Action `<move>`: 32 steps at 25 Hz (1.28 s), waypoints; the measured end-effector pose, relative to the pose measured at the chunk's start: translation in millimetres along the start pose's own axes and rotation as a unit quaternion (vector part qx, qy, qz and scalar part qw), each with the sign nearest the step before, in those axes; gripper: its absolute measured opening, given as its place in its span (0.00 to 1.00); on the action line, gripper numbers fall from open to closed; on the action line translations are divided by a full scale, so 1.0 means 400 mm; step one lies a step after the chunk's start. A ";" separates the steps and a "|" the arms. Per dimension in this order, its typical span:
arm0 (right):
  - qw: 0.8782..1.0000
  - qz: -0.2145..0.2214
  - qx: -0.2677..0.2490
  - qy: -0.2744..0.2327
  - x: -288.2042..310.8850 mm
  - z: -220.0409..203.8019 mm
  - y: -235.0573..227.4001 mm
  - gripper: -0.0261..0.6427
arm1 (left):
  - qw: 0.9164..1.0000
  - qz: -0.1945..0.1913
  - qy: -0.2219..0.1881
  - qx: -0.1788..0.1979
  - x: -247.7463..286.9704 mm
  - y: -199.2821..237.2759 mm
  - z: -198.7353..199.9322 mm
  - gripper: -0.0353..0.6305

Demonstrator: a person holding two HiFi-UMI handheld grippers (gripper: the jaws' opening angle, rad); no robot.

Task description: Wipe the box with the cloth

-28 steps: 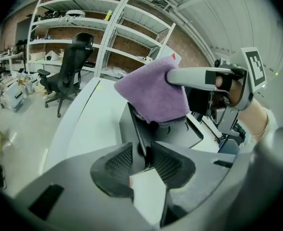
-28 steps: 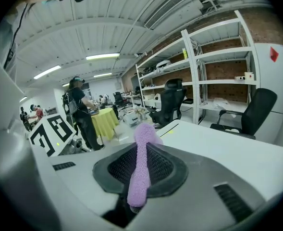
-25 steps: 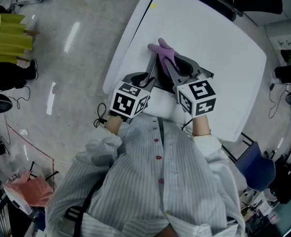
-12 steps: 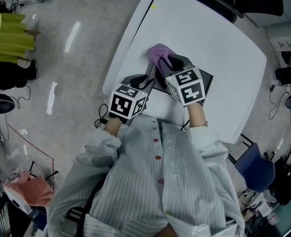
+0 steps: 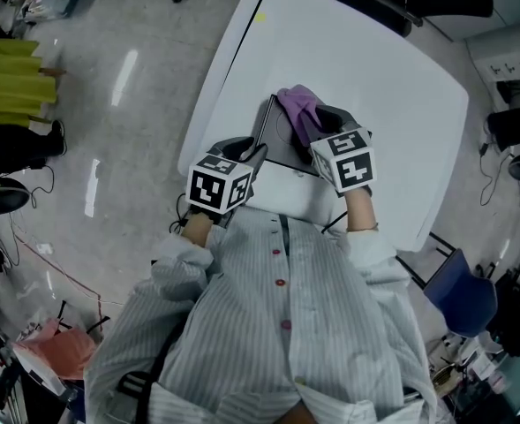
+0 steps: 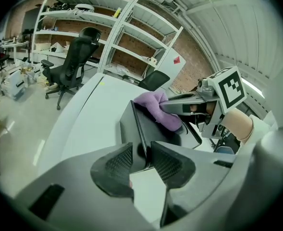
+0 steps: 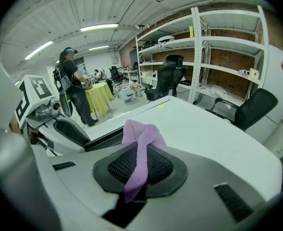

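A black open box (image 5: 280,140) stands on the white table (image 5: 392,87) just ahead of me. My left gripper (image 5: 254,154) is shut on the box's near left wall (image 6: 137,129), which runs up between the two jaw pads. A purple cloth (image 5: 298,108) lies bunched over the box's far part. My right gripper (image 5: 320,124) is shut on that cloth (image 7: 140,137), and a strip of it hangs down between the pads. From the left gripper view, the cloth (image 6: 155,109) rests on the box rim under the right gripper (image 6: 187,107).
The table's left edge (image 5: 208,104) drops to grey floor. A black office chair (image 6: 71,64) and metal shelves (image 6: 131,42) stand beyond the table. A person (image 7: 73,83) stands by a yellow-draped table (image 7: 99,96) further off. Another chair (image 7: 256,107) is at the far right.
The right gripper has carried the cloth from the box's far left corner to the right along its far part. The left gripper has kept its hold on the box wall.
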State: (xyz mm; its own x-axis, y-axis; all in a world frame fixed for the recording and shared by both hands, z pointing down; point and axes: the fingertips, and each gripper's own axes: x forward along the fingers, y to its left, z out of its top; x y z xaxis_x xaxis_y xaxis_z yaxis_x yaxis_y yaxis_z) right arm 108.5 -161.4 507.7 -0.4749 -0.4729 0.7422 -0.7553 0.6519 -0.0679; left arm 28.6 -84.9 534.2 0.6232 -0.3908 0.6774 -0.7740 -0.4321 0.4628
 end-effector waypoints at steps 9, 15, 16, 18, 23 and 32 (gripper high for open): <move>0.997 -0.060 0.002 0.040 -0.080 -0.068 -0.088 0.11 | 1.000 0.003 0.006 0.014 0.001 -0.001 0.002 0.21; 0.992 -0.113 0.024 0.058 -0.153 -0.150 -0.170 0.11 | 1.000 0.000 0.009 0.022 0.004 -0.002 0.001 0.21; 0.991 -0.120 0.031 0.058 -0.165 -0.161 -0.183 0.11 | 1.000 -0.001 0.009 0.022 0.005 -0.002 0.002 0.21; 0.988 -0.135 0.047 0.057 -0.190 -0.181 -0.206 0.11 | 1.000 -0.003 0.010 0.024 0.005 -0.004 0.002 0.21; 0.984 -0.152 0.086 0.045 -0.221 -0.202 -0.239 0.11 | 0.999 -0.003 0.011 0.034 0.005 -0.006 0.003 0.21; 0.991 -0.099 0.086 -0.006 -0.208 -0.111 -0.125 0.11 | 0.999 -0.007 0.010 0.042 0.006 -0.009 0.005 0.21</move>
State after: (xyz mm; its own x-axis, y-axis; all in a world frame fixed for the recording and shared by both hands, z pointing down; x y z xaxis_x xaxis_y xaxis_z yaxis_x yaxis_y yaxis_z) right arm 205.8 -128.4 478.8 -0.3148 -0.5882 0.7449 -0.8991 0.4363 -0.0354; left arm 33.1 -85.7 533.1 0.6312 -0.3679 0.6828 -0.7524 -0.5041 0.4240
